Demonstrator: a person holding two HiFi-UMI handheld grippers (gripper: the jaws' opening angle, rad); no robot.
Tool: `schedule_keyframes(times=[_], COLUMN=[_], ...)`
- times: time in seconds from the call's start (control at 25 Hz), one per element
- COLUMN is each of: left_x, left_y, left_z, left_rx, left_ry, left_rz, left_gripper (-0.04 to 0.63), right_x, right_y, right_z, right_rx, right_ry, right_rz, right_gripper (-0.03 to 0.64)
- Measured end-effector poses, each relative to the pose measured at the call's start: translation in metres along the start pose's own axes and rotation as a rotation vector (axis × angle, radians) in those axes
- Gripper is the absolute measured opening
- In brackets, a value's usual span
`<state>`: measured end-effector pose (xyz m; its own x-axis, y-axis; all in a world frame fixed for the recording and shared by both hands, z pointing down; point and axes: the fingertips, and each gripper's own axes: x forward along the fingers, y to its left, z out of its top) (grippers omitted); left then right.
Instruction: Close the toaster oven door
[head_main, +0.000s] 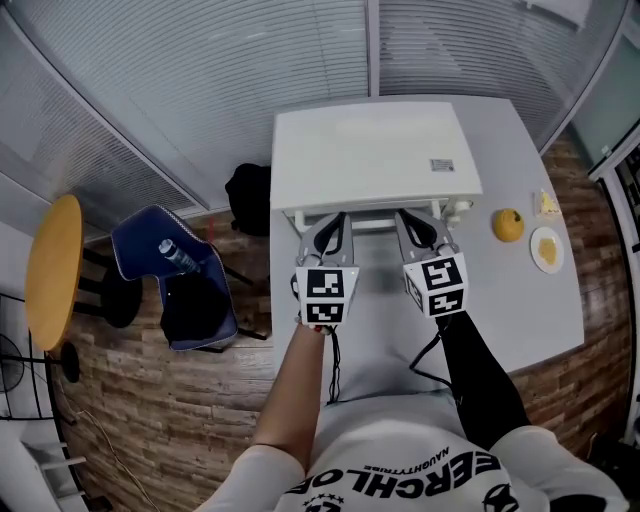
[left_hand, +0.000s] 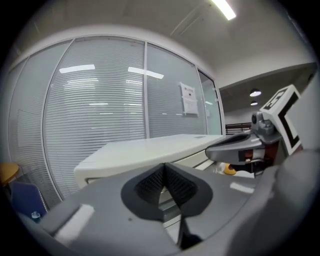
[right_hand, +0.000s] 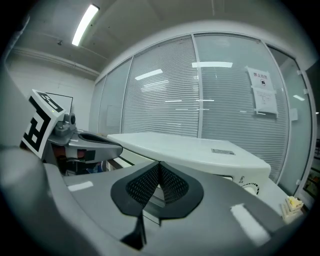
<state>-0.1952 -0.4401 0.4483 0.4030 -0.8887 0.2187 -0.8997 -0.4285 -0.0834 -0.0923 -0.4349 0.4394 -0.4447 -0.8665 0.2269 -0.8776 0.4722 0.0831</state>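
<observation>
Toaster oven (head_main: 375, 155): white, at the back of the grey counter (head_main: 500, 300), front facing the person; whether the door is fully up cannot be told.
Left gripper (head_main: 334, 224): at the oven's front edge, left side; jaw tips pressed together, nothing seen between them.
Right gripper (head_main: 415, 224): same edge, right side; jaw tips likewise pressed together.
Yellow fruit (head_main: 508, 224): on the counter, right of the oven.
Small plate (head_main: 547, 250): just beyond the fruit.

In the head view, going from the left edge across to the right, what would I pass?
Round yellow table → blue chair → white toaster oven → yellow fruit → small plate with food on it.
</observation>
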Motion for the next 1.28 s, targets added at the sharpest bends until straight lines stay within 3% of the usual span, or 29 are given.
schedule_keyframes(times=[0.12, 0.56, 1.04, 1.28], left_x=[-0.005, -0.058, -0.106, -0.113], left_y=[-0.004, -0.033, -0.065, -0.085], left_z=[0.002, 0.05, 0.077, 0.087], left_rx=[0.009, -0.001, 0.015, 0.028], left_ry=[0.003, -0.109, -0.14, -0.172], left_rz=[-0.008, 0.05, 0.162, 0.151], left_gripper=[0.057, 0.057, 0.057, 0.057], right_x=[-0.01, -0.086, -0.149, -0.163], right_y=[0.001, -0.015, -0.062, -0.056], right_z=[0.0, 0.027, 0.04, 0.044], right_rx=[-0.009, -0.012, 0.005, -0.028], right_ry=[-0.007, -0.153, -0.251, -0.285], right_rz=[0.007, 0.006, -0.016, 0.016], right_gripper=[0.002, 0.003, 0.003, 0.003])
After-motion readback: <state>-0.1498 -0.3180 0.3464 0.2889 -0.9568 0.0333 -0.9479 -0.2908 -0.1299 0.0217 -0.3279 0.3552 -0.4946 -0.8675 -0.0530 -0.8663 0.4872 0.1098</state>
